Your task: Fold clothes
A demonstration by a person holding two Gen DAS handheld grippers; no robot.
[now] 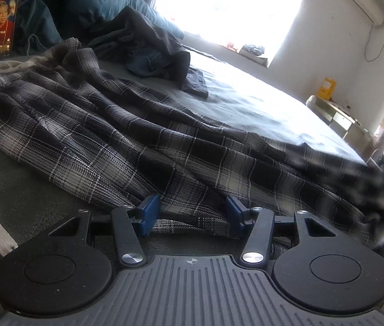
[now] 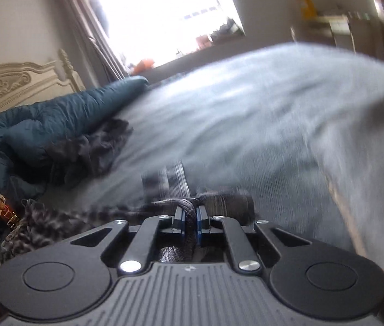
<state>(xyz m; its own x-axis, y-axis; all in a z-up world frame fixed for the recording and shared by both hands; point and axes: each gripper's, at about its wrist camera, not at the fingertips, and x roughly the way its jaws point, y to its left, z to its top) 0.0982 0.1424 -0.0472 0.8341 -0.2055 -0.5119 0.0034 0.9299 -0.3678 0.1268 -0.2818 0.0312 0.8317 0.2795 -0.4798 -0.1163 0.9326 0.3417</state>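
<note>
Right tongs [image 2: 189, 221] are pinched tight on a bunched edge of the plaid garment [image 1: 143, 146], while the left tongs [image 1: 189, 212] stand spread with a hem of that same cloth lying between the pads, not yet pressed. This looks like the gathering step of a fold: the garment lies rumpled on the bed [image 1: 260, 108] ahead of the left tongs. Next, the left should close on the hem so both can draw it flat.

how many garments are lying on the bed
3 that I can tell: the plaid garment spread along the near edge, a dark garment heaped behind it, and denim under that heap. More may be hidden.
</note>
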